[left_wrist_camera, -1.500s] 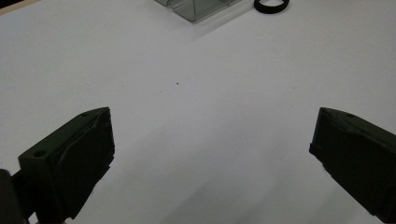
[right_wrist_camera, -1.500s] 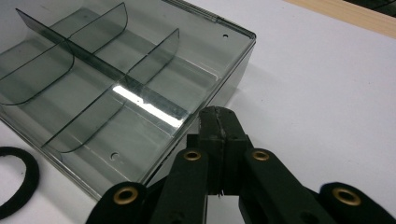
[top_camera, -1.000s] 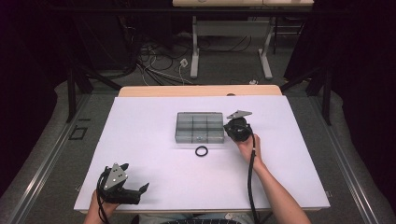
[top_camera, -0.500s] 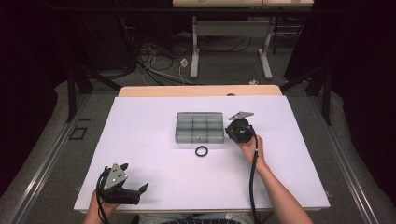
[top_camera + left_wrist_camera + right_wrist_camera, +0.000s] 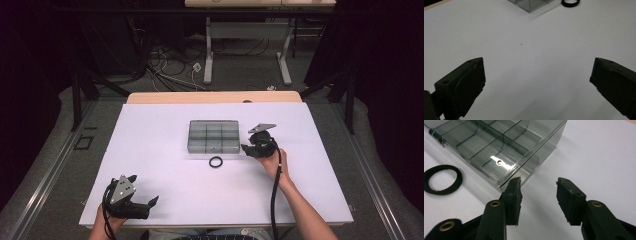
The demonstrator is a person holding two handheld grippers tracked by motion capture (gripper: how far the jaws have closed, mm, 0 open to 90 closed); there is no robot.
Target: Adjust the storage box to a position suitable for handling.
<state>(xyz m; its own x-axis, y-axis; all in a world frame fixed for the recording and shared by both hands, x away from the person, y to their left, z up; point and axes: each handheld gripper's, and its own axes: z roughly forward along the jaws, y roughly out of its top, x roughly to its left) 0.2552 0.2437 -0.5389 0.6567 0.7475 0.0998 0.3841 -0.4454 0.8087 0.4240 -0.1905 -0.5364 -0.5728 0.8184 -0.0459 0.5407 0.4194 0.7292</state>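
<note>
Right gripper at the box corner, ring not yet picked

The compartment box (image 5: 214,136) sits mid-table, the black ring (image 5: 216,162) just in front of it. The right gripper (image 5: 537,185) is held part-open and empty at the box's near right corner, possibly touching. It is best swung toward the ring, jaws straddling the band. The left gripper (image 5: 537,75) is parked wide open, well apart.

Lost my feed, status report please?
Right gripper open at clear box corner. Left gripper open, idle near table edge. Black ring beside box, nothing blocking.
</note>
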